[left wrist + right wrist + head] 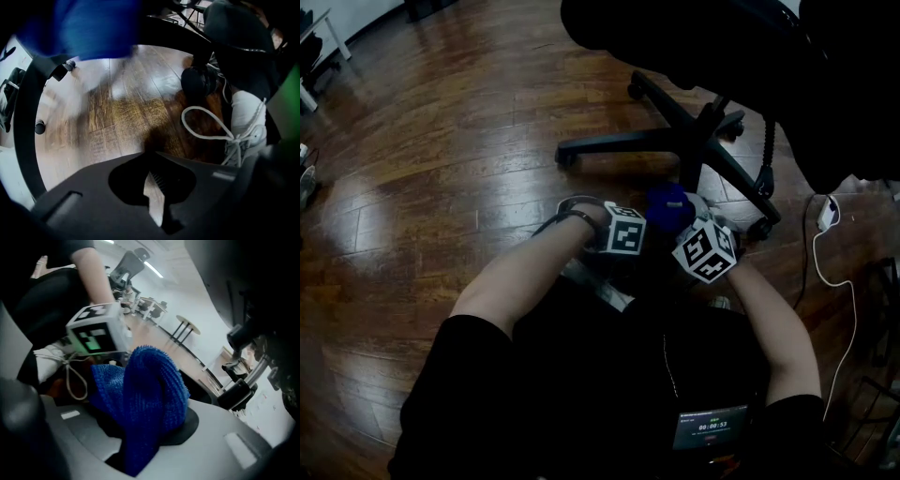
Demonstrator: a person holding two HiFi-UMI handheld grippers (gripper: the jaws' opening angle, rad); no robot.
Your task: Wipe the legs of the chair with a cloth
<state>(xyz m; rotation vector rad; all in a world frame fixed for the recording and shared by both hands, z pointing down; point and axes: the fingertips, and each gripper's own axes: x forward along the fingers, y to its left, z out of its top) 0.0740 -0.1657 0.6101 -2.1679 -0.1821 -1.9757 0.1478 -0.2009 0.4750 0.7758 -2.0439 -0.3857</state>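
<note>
Steep downward look onto a dark wooden floor (pixel 441 141). Ahead, the black star-shaped base of an office chair (pixel 694 141), legs spread flat, with a caster (pixel 565 157) at the tip of the leg reaching left. Low in the head view, two bare forearms stretched forward, each ending in a gripper topped by a black-and-white marker cube.

In the right gripper (pixel 694 239), a bunched blue cloth (pixel 668 206), clamped tight. Confirmed in the right gripper view: knitted fabric pinched between the jaws and bulging up out of them. Cloth held off the floor, just ahead of both cubes and close to the chair's central column and the leg running toward the lower right. No telling whether it touches the leg.

Just beside it, the left gripper (pixel 623 230), aimed straight down at the floor. In the left gripper view, jaws closed together, gripping nothing, with only floorboards beneath.

Also in the left gripper view: a white laced shoe (pixel 243 126) at right, another black caster just beyond it, and a blur of blue cloth at top left.

At the far right of the head view, a white cable (pixel 839 281) trailing over the floor.
</note>
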